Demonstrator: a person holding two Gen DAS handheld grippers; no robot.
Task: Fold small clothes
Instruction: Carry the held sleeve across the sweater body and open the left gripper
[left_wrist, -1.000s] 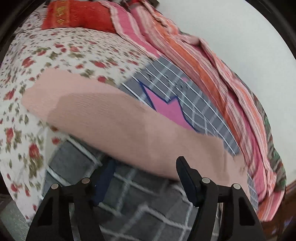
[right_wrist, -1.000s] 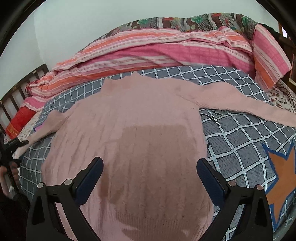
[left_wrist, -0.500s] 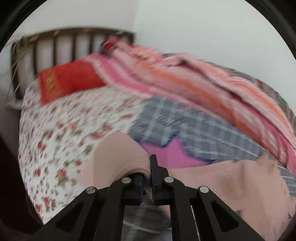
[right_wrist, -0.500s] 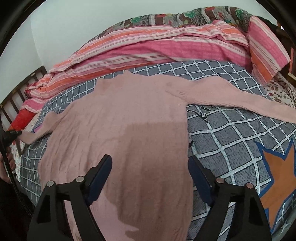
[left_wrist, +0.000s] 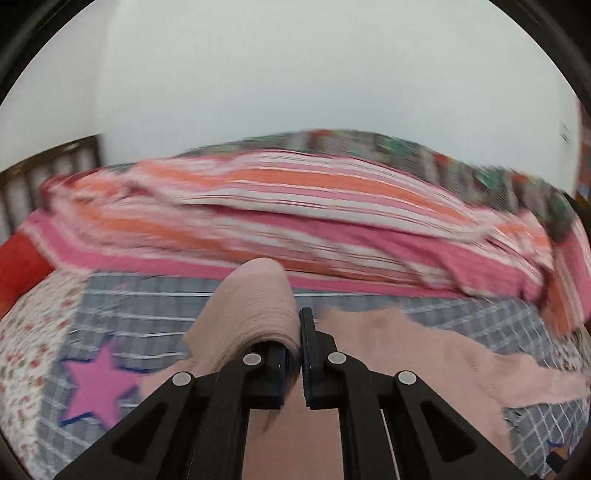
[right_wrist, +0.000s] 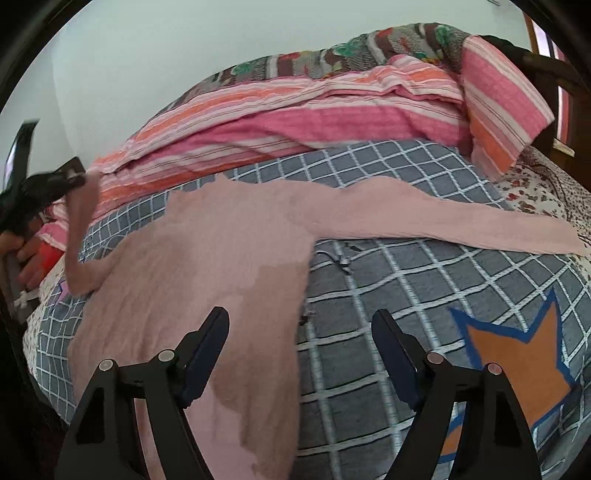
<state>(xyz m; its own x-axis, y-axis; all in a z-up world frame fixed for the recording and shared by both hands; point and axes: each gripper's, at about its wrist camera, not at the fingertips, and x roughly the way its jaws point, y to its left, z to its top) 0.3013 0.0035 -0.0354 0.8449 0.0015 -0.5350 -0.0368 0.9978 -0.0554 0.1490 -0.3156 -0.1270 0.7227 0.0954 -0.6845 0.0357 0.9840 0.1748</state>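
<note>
A pink knit sweater (right_wrist: 221, 240) lies flat, front down the bed, on a grey checked blanket (right_wrist: 424, 288). My left gripper (left_wrist: 299, 332) is shut on the end of its left sleeve (left_wrist: 255, 295), which bulges over the left finger. From the right wrist view, the left gripper (right_wrist: 79, 179) holds that sleeve (right_wrist: 79, 229) up off the bed at the far left. The other sleeve (right_wrist: 461, 221) stretches out flat to the right. My right gripper (right_wrist: 299, 339) hovers open over the sweater's right side edge, pressing on nothing.
A striped pink and orange quilt (right_wrist: 314, 118) is heaped along the wall behind the sweater. A person's hand (right_wrist: 29, 258) holds the left gripper. A dark headboard (left_wrist: 55, 158), a red pillow (left_wrist: 18, 266) and a floral sheet (left_wrist: 26, 332) lie to the left.
The left gripper closed on the sleeve end, then lifted it and swung to the right towards the sweater's body. The right gripper narrowed somewhat and shifted right to the sweater's edge.
</note>
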